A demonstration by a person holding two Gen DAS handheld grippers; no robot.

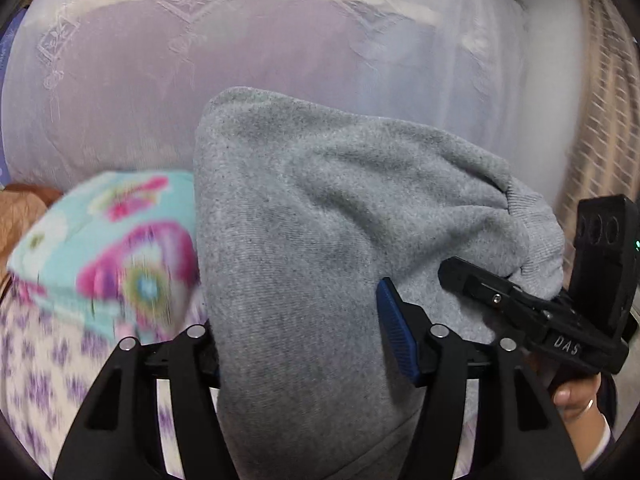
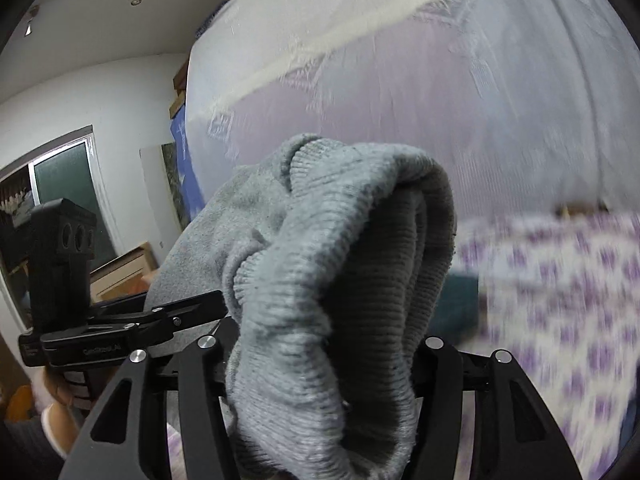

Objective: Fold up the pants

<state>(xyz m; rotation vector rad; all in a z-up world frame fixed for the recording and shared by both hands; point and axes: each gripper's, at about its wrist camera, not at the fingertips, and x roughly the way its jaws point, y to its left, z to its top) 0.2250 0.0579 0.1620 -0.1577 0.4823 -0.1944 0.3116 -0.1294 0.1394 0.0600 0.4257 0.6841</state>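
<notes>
Left gripper (image 1: 298, 356), left wrist view: both jaws are closed on the grey pants (image 1: 304, 248), with a thick fold of the fabric filling the gap between them. A blue pad (image 1: 394, 332) on the right-hand finger presses against the cloth; the opposite pad is hidden behind the fold. The pants rise ahead of the fingers as a rounded mass and drape down between the finger frames. To the right of this gripper, the right gripper (image 1: 472, 280) clamps a ribbed edge of the same garment, and a hand (image 1: 576, 396) grasps its handle from below. To the left of the fingers lies a turquoise floral cloth (image 1: 116, 240), blurred, on a white and purple patterned bedcover (image 1: 36, 380). Ahead, behind the pants, hangs a translucent white net curtain (image 1: 280, 52).

Right gripper (image 2: 320, 360), right wrist view: the jaws are closed on the ribbed band of the pants (image 2: 320, 264), which bunches up between and ahead of the fingers; both pads are covered by cloth. To the left, the left gripper (image 2: 188, 312) holds the smoother grey portion of the garment. The bedcover (image 2: 560, 300) lies to the right, blurred. The curtain (image 2: 440, 100) stands ahead.
</notes>
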